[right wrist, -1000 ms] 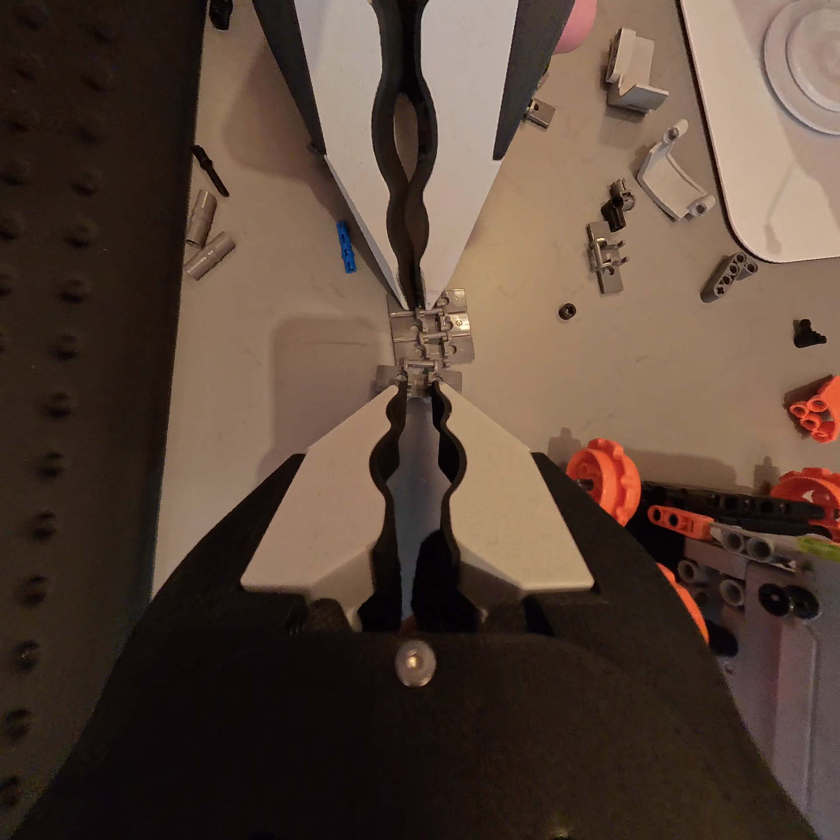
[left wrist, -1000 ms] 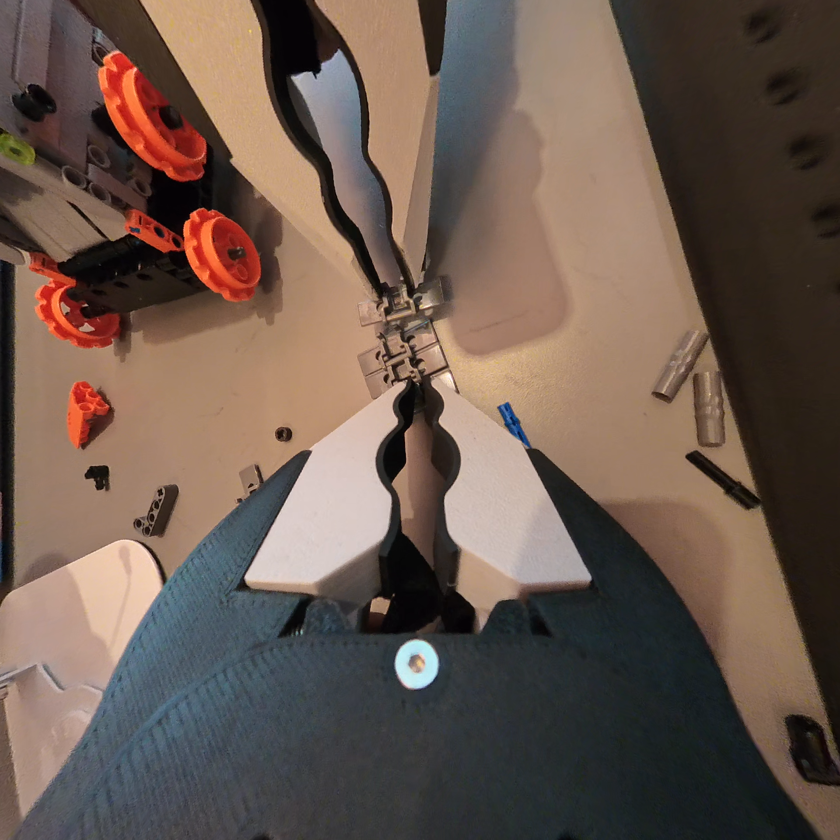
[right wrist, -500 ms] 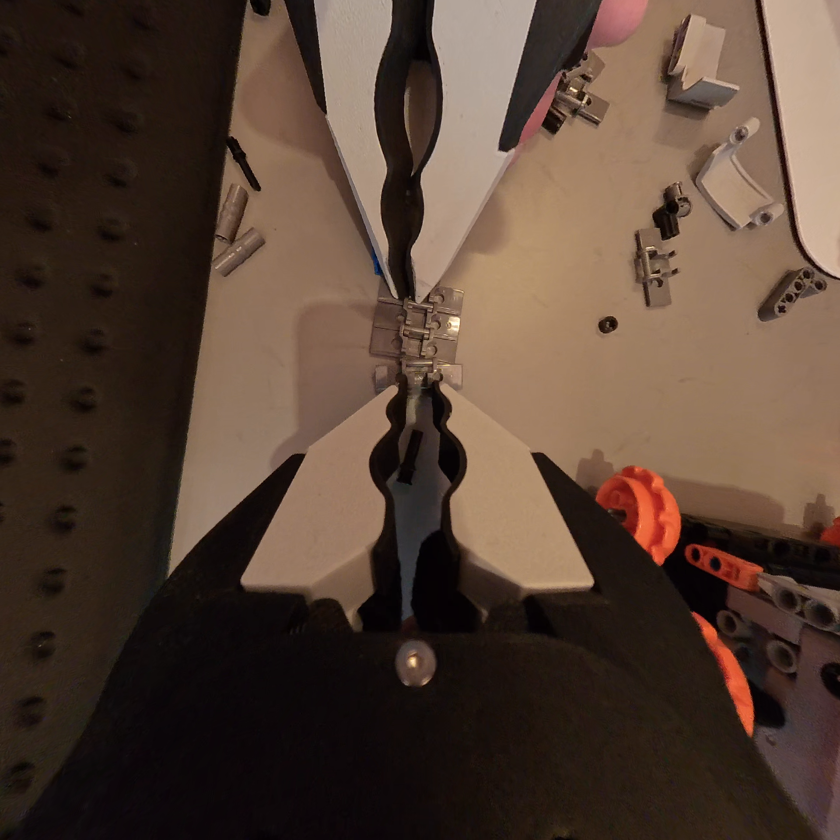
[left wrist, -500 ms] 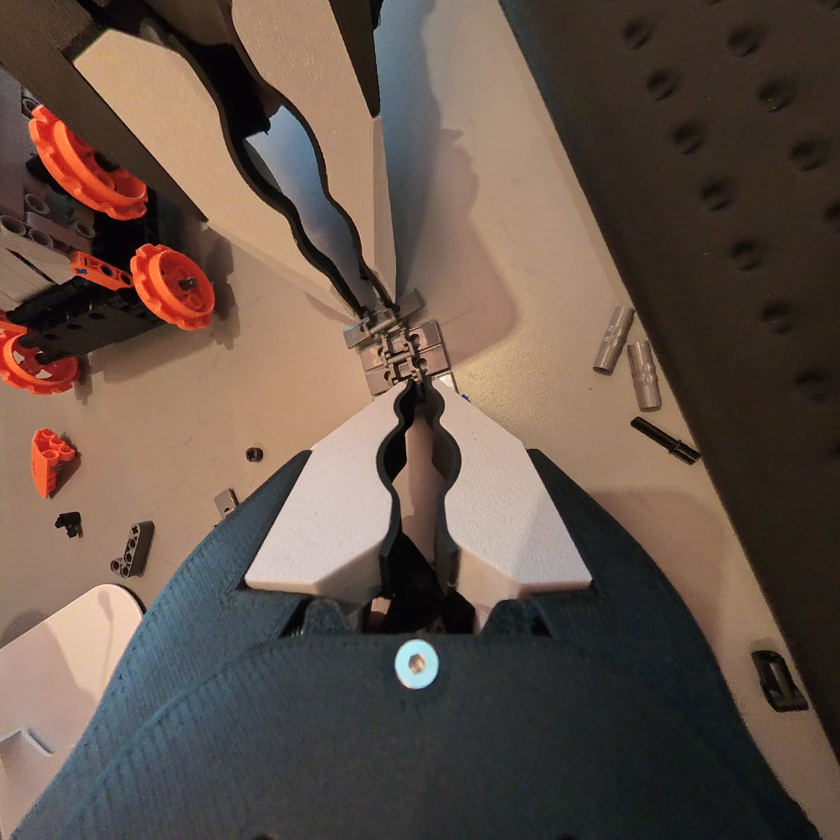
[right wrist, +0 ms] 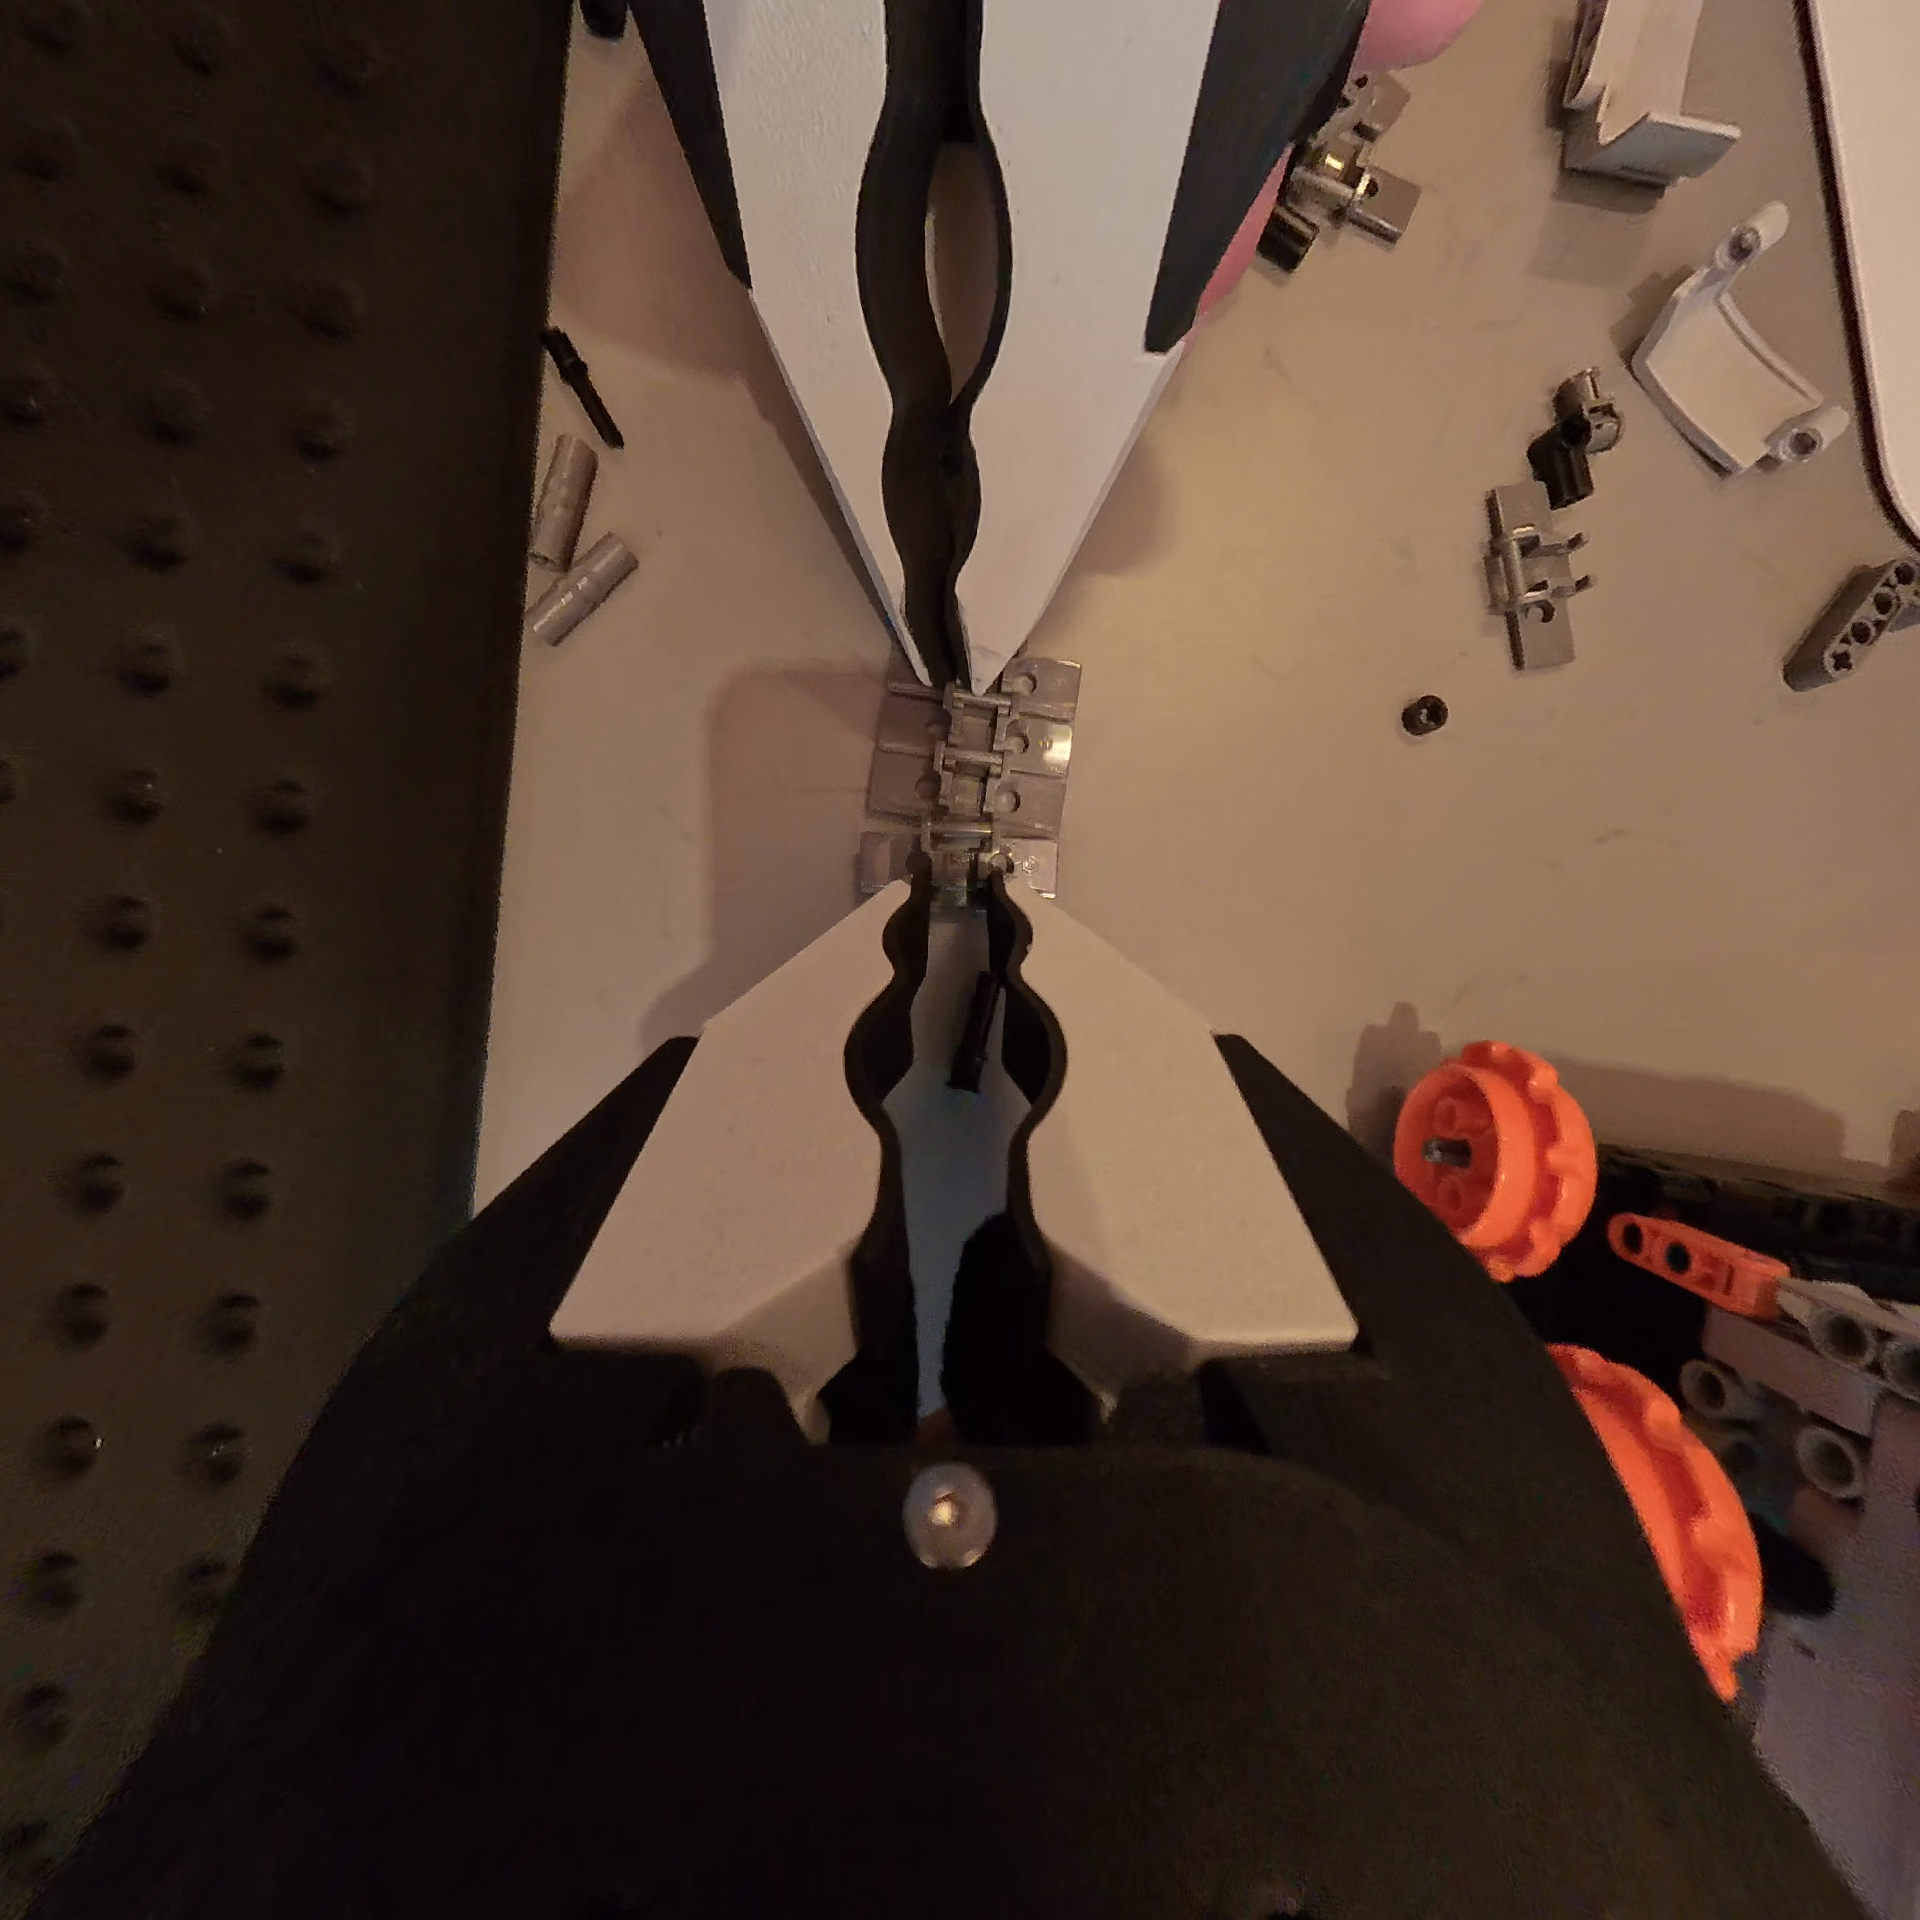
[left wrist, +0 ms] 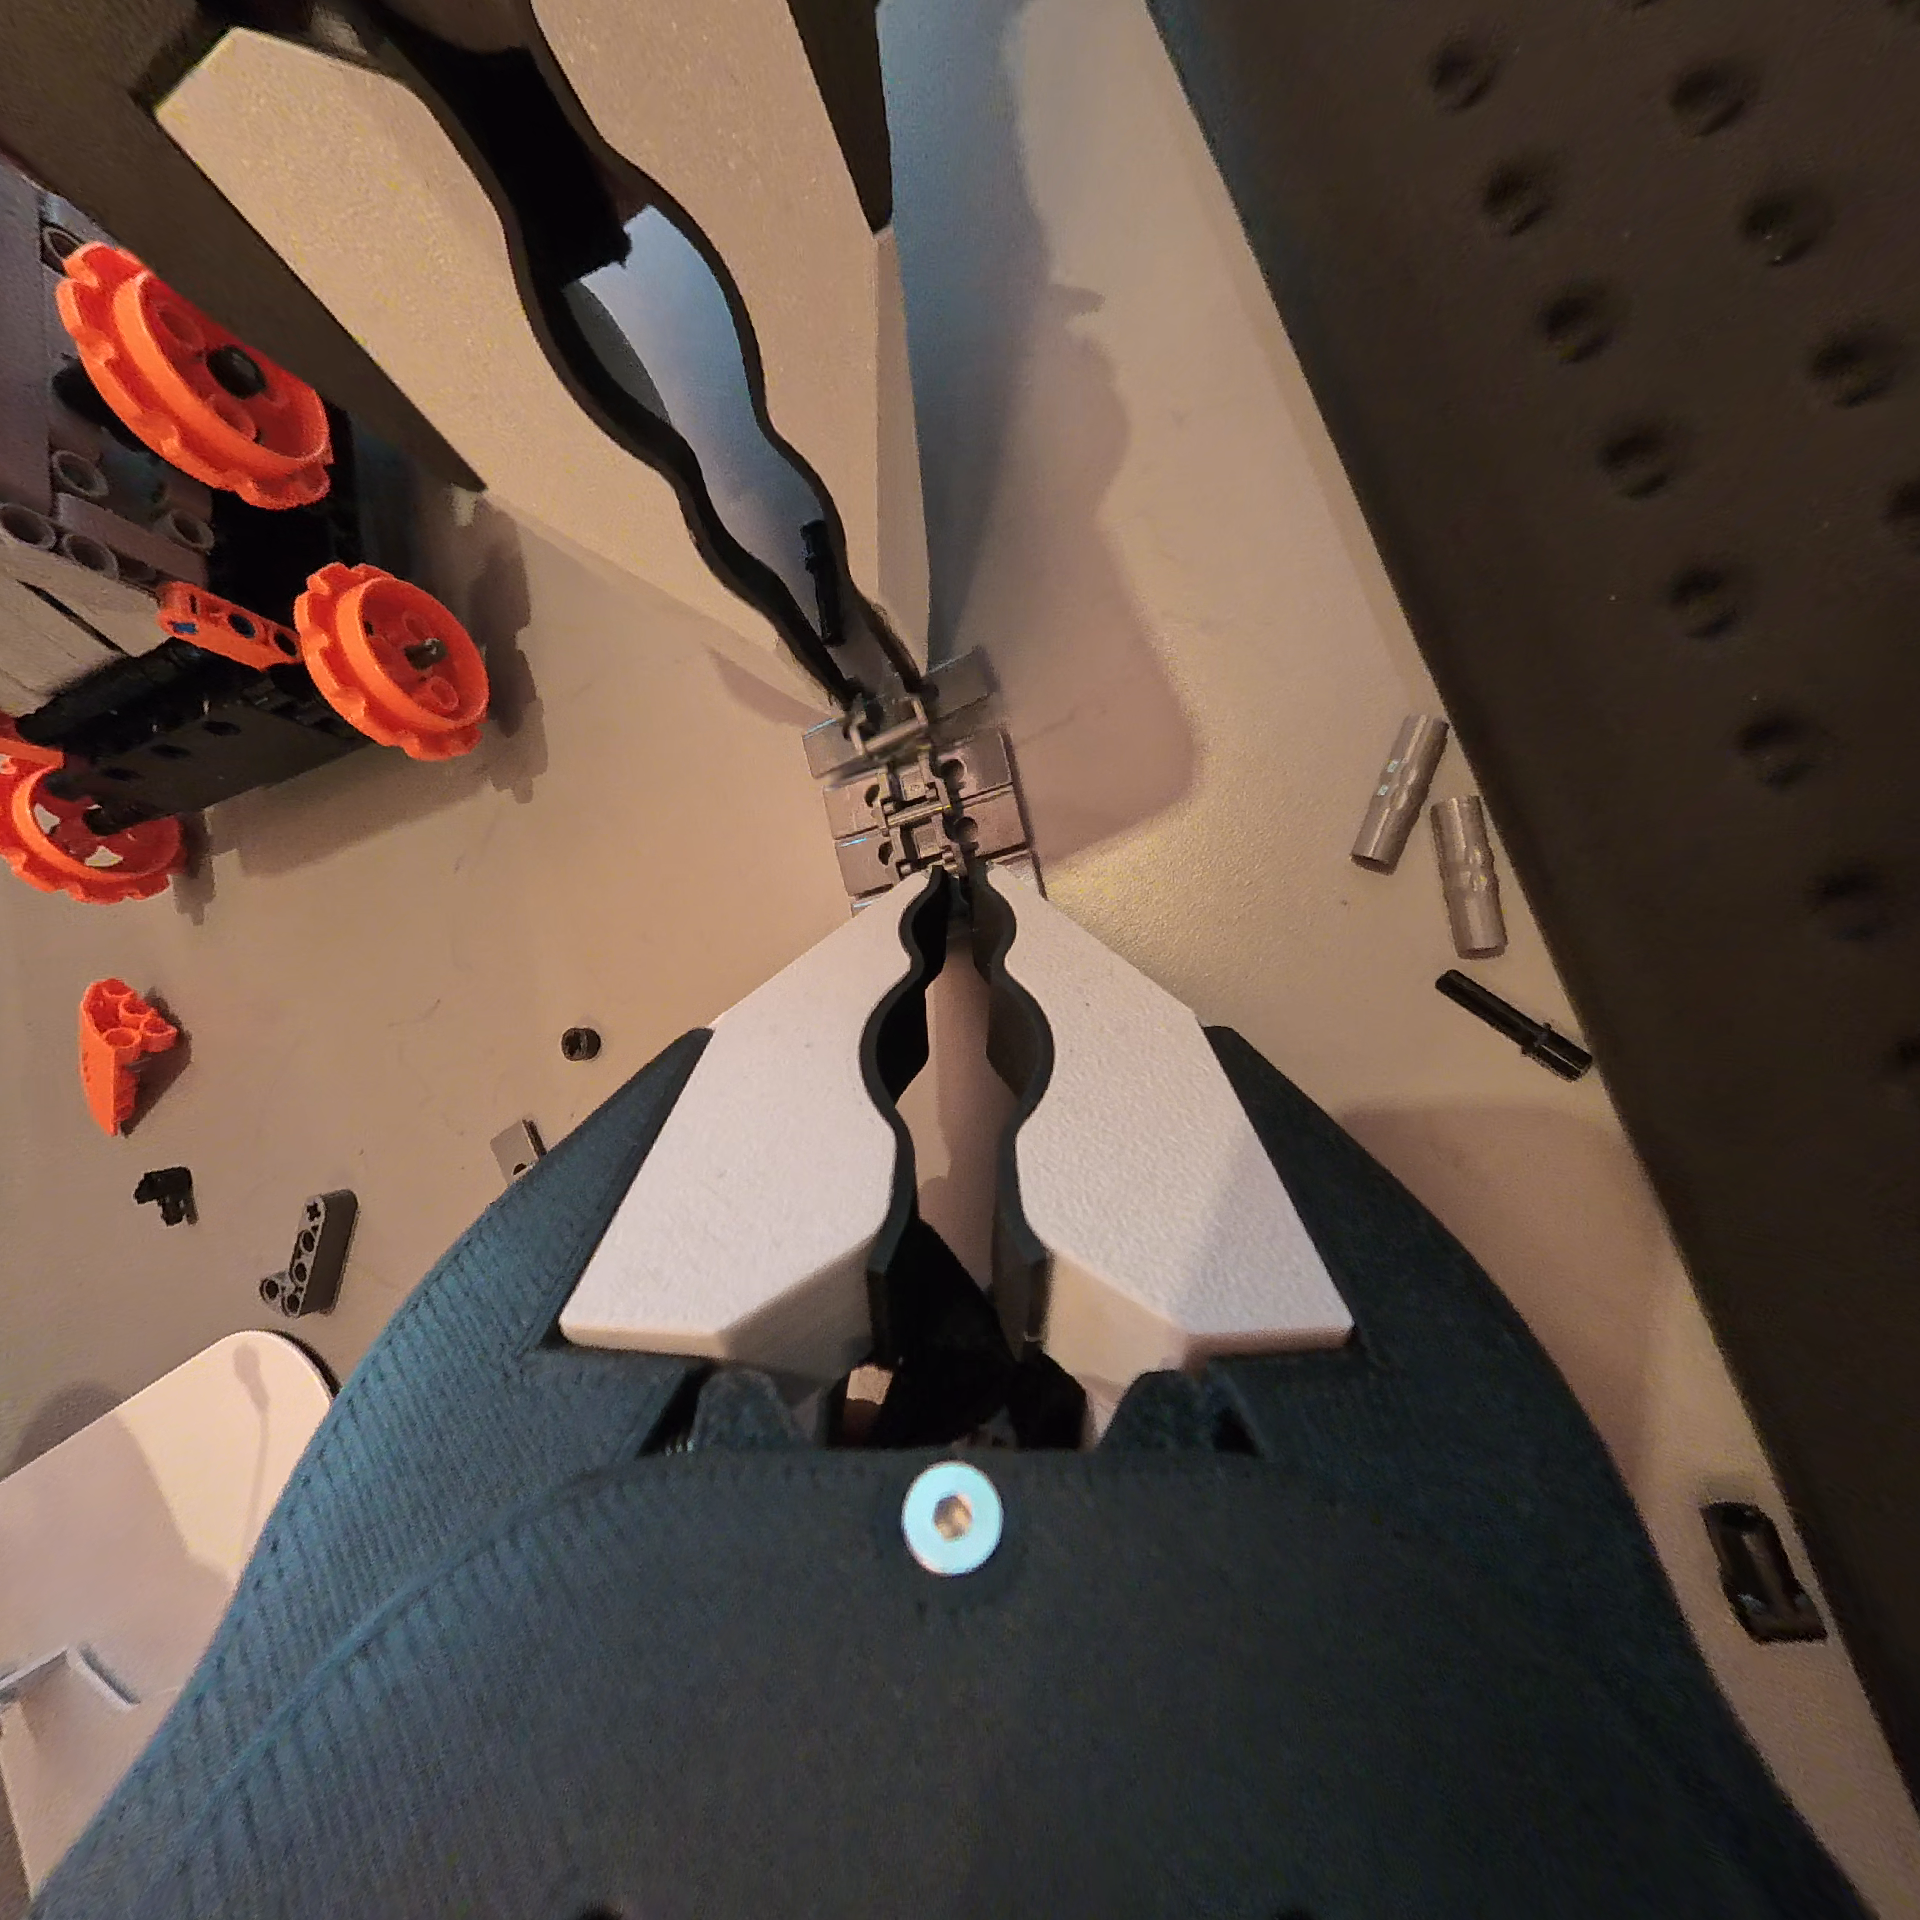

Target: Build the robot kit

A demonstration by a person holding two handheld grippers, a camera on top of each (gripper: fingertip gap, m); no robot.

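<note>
Left tool (left wrist: 961, 883) clenched on one end link of the grey track chain (left wrist: 923, 805); right tool (right wrist: 956, 883) clenched on the opposite end. Chain hangs between them just over the bench (right wrist: 1247, 831). Light, hinged, floppy plastic links, likely to pop apart; grip by the centre hinge. Orange wheels (left wrist: 390, 660) nearby.

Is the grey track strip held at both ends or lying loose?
Held at both ends: the left gripper and right gripper are each shut on an end link of the grey track strip, which spans between them.
</note>
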